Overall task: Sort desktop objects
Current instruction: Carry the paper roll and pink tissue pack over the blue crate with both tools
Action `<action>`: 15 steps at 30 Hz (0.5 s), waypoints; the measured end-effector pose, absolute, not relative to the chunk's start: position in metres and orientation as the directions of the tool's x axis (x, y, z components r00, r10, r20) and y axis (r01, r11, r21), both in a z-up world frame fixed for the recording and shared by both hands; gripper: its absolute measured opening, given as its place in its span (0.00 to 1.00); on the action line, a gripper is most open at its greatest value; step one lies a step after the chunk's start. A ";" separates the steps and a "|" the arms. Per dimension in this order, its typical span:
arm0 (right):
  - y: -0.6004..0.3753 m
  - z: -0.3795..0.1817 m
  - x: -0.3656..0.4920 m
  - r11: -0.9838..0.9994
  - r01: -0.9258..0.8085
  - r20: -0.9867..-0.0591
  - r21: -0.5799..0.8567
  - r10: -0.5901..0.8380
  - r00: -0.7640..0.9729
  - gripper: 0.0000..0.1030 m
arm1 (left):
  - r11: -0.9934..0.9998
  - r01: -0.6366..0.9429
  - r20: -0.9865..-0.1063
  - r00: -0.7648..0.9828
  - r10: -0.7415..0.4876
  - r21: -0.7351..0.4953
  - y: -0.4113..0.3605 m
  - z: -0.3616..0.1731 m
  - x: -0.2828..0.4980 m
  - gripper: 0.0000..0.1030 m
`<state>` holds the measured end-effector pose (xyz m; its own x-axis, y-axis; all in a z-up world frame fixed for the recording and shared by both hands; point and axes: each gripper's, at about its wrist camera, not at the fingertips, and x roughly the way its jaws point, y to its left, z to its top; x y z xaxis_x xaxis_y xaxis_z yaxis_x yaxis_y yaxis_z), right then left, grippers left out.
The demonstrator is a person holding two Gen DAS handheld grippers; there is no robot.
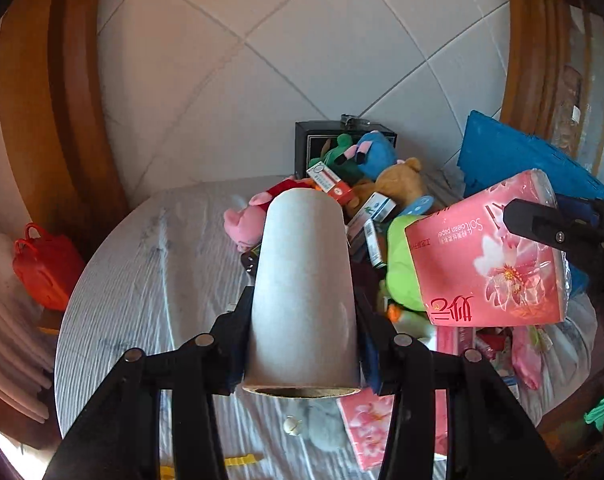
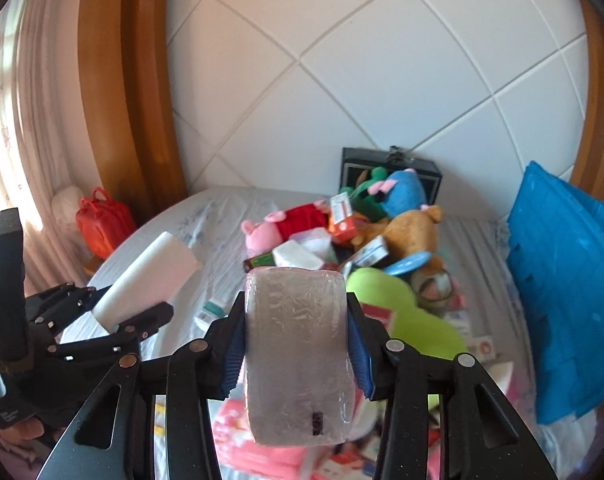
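Closest to the left wrist camera, the left gripper (image 1: pixel 302 344) is closed on a white roll (image 1: pixel 302 292) with a cardboard core; both fingers press its sides and the roll points away toward 12 o'clock, lifted above the table with a pale striped cloth (image 1: pixel 141 280). At 3 o'clock from the roll, a pink tissue pack (image 1: pixel 486 256) hangs in the air, and the black fingers of the right gripper (image 1: pixel 562 232) hold it from the right edge of the picture.

From the right wrist camera, the right gripper (image 2: pixel 297 344) is clamped on the same tissue pack (image 2: pixel 297 352); its blue pads (image 2: pixel 233 356) touch both sides of the wrapped pack. At 9 o'clock the left gripper (image 2: pixel 113 312) shows with the white roll (image 2: pixel 149 284) between its fingers.

Beyond both grippers, toward 12 o'clock, a pile of things lies on the cloth: a pink pig toy (image 2: pixel 269 228), a blue plush toy (image 2: pixel 406 192), a brown teddy bear (image 2: pixel 414 232), a green plush toy (image 2: pixel 394 304) and some small cartons (image 2: pixel 342 216). A dark box (image 2: pixel 390 168) stands behind the pile against the white tiled wall (image 2: pixel 382 60). More pink tissue packs (image 1: pixel 370 428) lie on the cloth below the left gripper. A blue crate (image 2: pixel 566 292) stands at 3 o'clock, and a red bag (image 2: pixel 101 220) is at 9 o'clock, off the table edge.
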<state>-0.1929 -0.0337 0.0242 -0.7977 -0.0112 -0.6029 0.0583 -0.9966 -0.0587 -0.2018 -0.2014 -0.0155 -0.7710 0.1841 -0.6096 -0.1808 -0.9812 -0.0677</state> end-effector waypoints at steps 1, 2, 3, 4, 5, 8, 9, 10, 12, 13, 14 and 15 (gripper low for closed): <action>-0.016 0.029 -0.186 -0.997 0.050 -0.594 -0.059 -0.005 -0.804 0.42 | -0.981 -0.183 -0.601 -0.777 0.187 -0.069 -0.185 -0.010 -0.196 0.43; 0.003 0.033 -0.180 -0.998 0.043 -0.589 -0.056 -0.001 -0.808 0.42 | -0.981 -0.181 -0.593 -0.783 0.187 -0.069 -0.168 -0.006 -0.192 0.43; 0.022 0.036 -0.173 -0.998 0.038 -0.585 -0.054 0.001 -0.811 0.42 | -0.982 -0.175 -0.587 -0.789 0.182 -0.069 -0.150 -0.002 -0.187 0.43; 0.041 0.039 -0.166 -0.998 0.036 -0.582 -0.056 0.003 -0.814 0.42 | -0.984 -0.166 -0.584 -0.793 0.175 -0.069 -0.133 0.001 -0.181 0.43; 0.059 0.041 -0.158 -0.998 0.033 -0.579 -0.061 0.009 -0.815 0.42 | -0.985 -0.156 -0.585 -0.794 0.168 -0.071 -0.115 0.002 -0.177 0.43; 0.109 0.048 -0.137 -0.996 0.032 -0.574 -0.079 0.019 -0.819 0.42 | -0.987 -0.142 -0.595 -0.788 0.159 -0.077 -0.066 0.006 -0.163 0.43; 0.124 0.051 -0.131 -0.996 0.033 -0.570 -0.085 0.021 -0.821 0.42 | -0.987 -0.140 -0.599 -0.785 0.156 -0.073 -0.049 0.006 -0.159 0.43; 0.138 0.052 -0.125 -0.995 0.031 -0.569 -0.091 0.027 -0.822 0.42 | -0.988 -0.140 -0.607 -0.780 0.153 -0.068 -0.034 0.007 -0.154 0.43; 0.164 0.057 -0.116 -0.995 0.021 -0.571 -0.098 0.039 -0.820 0.42 | -0.985 -0.159 -0.621 -0.766 0.166 -0.067 -0.006 0.009 -0.149 0.43; 0.175 0.060 -0.111 -0.995 0.017 -0.569 -0.094 0.040 -0.822 0.42 | -0.983 -0.170 -0.627 -0.760 0.171 -0.061 0.006 0.011 -0.148 0.43; 0.185 0.063 -0.109 -0.996 0.011 -0.567 -0.086 0.039 -0.823 0.42 | -0.982 -0.179 -0.629 -0.759 0.171 -0.051 0.018 0.013 -0.145 0.43; 0.196 0.067 -0.106 -0.997 0.007 -0.563 -0.077 0.038 -0.826 0.42 | -0.981 -0.187 -0.627 -0.760 0.171 -0.041 0.029 0.016 -0.144 0.43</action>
